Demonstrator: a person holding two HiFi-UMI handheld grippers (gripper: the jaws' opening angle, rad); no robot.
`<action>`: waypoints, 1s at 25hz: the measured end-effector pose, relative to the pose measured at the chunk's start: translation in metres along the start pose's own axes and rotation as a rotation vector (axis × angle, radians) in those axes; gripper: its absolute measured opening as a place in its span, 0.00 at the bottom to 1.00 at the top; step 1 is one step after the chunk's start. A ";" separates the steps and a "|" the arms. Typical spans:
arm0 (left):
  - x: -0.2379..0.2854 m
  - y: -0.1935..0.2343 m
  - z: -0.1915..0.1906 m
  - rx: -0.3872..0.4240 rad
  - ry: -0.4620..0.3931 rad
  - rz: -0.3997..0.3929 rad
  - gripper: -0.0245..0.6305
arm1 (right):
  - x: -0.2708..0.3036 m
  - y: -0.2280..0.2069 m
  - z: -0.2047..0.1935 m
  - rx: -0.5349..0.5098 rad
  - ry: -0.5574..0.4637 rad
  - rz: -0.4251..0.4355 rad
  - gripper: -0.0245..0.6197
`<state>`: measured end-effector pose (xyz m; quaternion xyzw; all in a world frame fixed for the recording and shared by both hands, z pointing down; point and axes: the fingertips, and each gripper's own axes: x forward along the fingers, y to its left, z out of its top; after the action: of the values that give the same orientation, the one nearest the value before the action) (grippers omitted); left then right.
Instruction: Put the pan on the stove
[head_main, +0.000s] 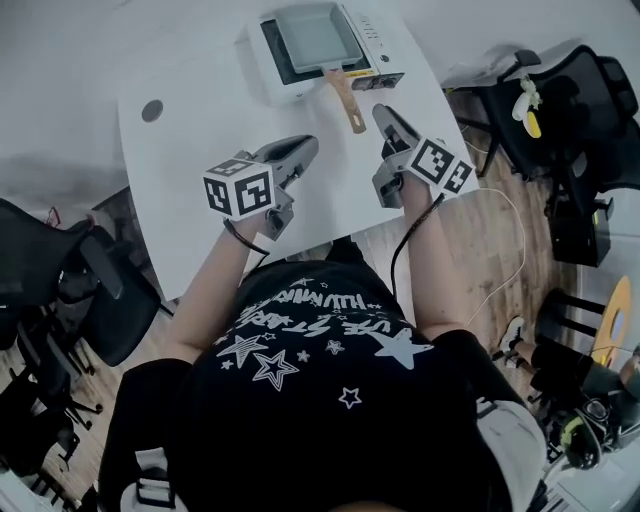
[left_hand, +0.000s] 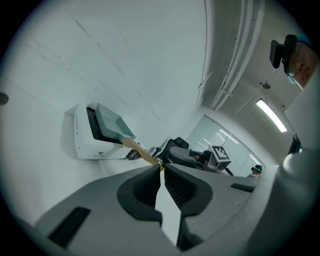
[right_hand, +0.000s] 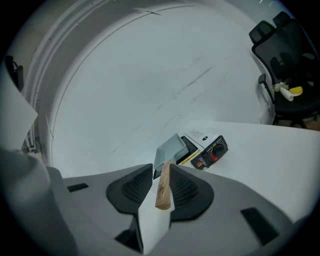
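While forearms (head_main: 213, 288) reach forward, left gripper (head_main: 308, 147) and right gripper (head_main: 382, 112) hover level.

Both arms extend forward from the torso, the bare left forearm (head_main: 215, 285) and right forearm (head_main: 428, 262) running roughly parallel. The left gripper (head_main: 303, 148) is held out ahead, angled slightly inward, with its jaws brought together tip to tip and nothing between them. The right gripper (head_main: 384, 113) is likewise held out ahead and leans toward the left one, with its jaws standing partly apart and the pads pressing on nothing.
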<state>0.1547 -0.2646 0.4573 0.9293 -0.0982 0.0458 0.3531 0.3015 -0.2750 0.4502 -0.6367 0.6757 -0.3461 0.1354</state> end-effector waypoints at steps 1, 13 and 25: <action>-0.004 0.000 -0.002 0.004 0.008 -0.010 0.08 | -0.004 0.002 -0.004 -0.001 -0.008 -0.014 0.19; -0.035 0.002 -0.029 0.100 0.077 -0.058 0.05 | -0.040 0.021 -0.045 -0.050 -0.074 -0.152 0.06; -0.044 -0.025 -0.053 0.126 0.097 -0.012 0.05 | -0.069 0.033 -0.077 -0.038 -0.070 -0.130 0.06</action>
<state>0.1161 -0.2045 0.4732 0.9469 -0.0722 0.0945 0.2986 0.2389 -0.1879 0.4673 -0.6934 0.6343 -0.3187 0.1240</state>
